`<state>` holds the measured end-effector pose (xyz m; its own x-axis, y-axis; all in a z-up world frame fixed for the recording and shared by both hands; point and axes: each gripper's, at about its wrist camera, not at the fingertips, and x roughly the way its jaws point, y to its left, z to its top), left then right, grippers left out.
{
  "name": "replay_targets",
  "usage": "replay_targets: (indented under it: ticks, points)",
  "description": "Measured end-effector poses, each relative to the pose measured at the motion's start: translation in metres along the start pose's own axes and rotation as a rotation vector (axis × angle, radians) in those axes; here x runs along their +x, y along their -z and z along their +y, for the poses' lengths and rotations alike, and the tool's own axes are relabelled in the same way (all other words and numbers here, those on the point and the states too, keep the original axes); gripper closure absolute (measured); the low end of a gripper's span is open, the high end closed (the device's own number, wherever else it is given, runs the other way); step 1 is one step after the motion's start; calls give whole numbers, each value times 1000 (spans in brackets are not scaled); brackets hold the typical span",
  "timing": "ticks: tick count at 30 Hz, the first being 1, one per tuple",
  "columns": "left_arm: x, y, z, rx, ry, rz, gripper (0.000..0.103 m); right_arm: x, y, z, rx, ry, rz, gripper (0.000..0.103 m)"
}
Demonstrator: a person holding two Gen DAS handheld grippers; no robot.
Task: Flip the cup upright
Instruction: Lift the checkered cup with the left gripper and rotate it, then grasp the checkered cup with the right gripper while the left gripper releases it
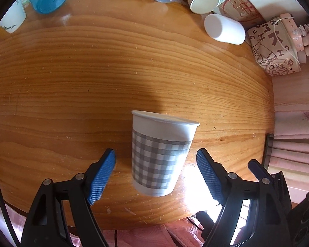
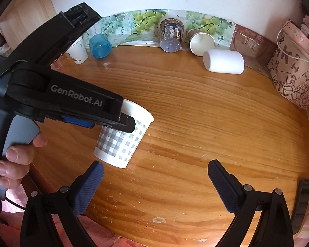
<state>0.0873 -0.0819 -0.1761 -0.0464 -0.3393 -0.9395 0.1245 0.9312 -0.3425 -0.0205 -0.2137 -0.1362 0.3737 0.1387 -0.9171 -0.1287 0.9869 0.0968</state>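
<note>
A grey-checked white paper cup (image 1: pixel 158 154) stands upright on the wooden table (image 1: pixel 92 72), rim up, near the front edge. My left gripper (image 1: pixel 155 173) is open with its blue pads on either side of the cup and not touching it. In the right wrist view the same cup (image 2: pixel 121 142) shows partly behind the left gripper's body (image 2: pixel 72 100). My right gripper (image 2: pixel 154 185) is open and empty, to the right of the cup above bare table.
Along the table's back edge lie a blue plastic cup (image 2: pixel 100 45), a clear cup (image 2: pixel 171 35), a brown paper cup (image 2: pixel 201 42) and a white cup (image 2: pixel 223 61), all on their sides. A small white cup (image 2: pixel 78 50) stands back left. A printed bag (image 2: pixel 292 78) sits at right.
</note>
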Motion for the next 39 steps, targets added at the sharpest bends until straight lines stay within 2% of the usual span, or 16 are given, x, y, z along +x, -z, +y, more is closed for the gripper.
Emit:
replay_targets:
  ticks: [10,19,23,30,34,39]
  points:
    - [-36,-6,19,45,15,-72,20,7,-12,6,109,-11,1,2]
    - [-67,-3,49,99,-20,-175,20,22,-27,5,294,-4,20,2]
    - [-76,0,62,136,-59,-215,20,30,-34,4,367,-13,27,2]
    - [-104,12,86,194,-118,-381,20,48,-45,11,453,-6,51,2]
    - [-120,17,100,190,-108,-483,20,58,-50,17,483,-1,64,2]
    - [-136,17,113,200,-95,-557,20,71,-57,26,497,10,79,2]
